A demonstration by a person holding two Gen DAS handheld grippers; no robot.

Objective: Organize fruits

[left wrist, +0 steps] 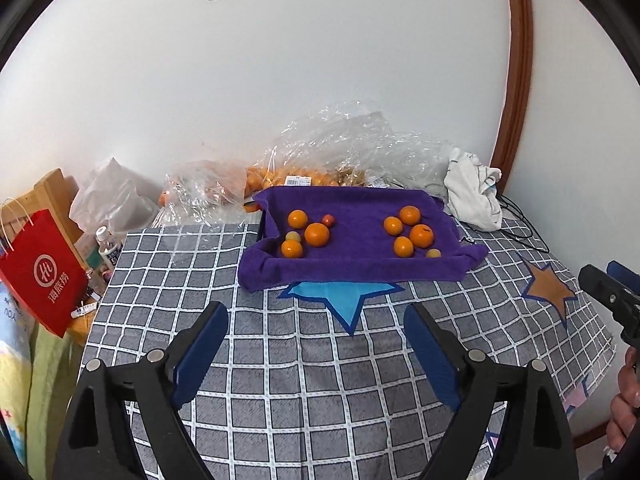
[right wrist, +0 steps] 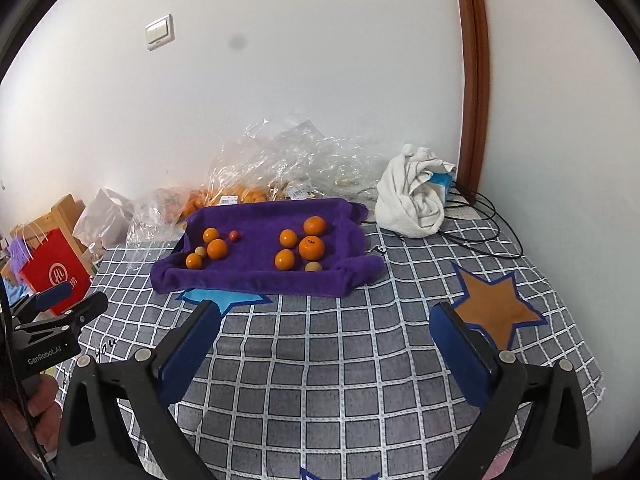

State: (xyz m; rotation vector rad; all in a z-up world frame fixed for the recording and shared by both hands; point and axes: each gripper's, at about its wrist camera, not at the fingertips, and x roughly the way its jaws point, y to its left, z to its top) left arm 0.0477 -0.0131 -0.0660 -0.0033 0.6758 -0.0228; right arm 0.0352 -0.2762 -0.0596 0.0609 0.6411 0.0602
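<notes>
A purple towel [left wrist: 352, 268] [right wrist: 256, 280] lies on the checked cloth with fruit in two groups. The left group [left wrist: 317, 235] [right wrist: 217, 249] has three oranges, a small red fruit [left wrist: 328, 220] and a pale one. On the right, another group [left wrist: 421, 236] [right wrist: 311, 248] holds several oranges and a pale fruit [left wrist: 433, 253]. My left gripper [left wrist: 316, 320] stands open over bare cloth, well short of the towel. My right gripper [right wrist: 324, 320] is open too, nothing between its blue pads. Each gripper shows at the edge of the other's view.
Clear plastic bags [left wrist: 304, 160] with more oranges lie against the wall behind the towel. A crumpled white cloth [left wrist: 474, 188] and black cables [right wrist: 484, 232] sit at the back right. A red paper bag [left wrist: 40, 272] and bottles stand off the left edge.
</notes>
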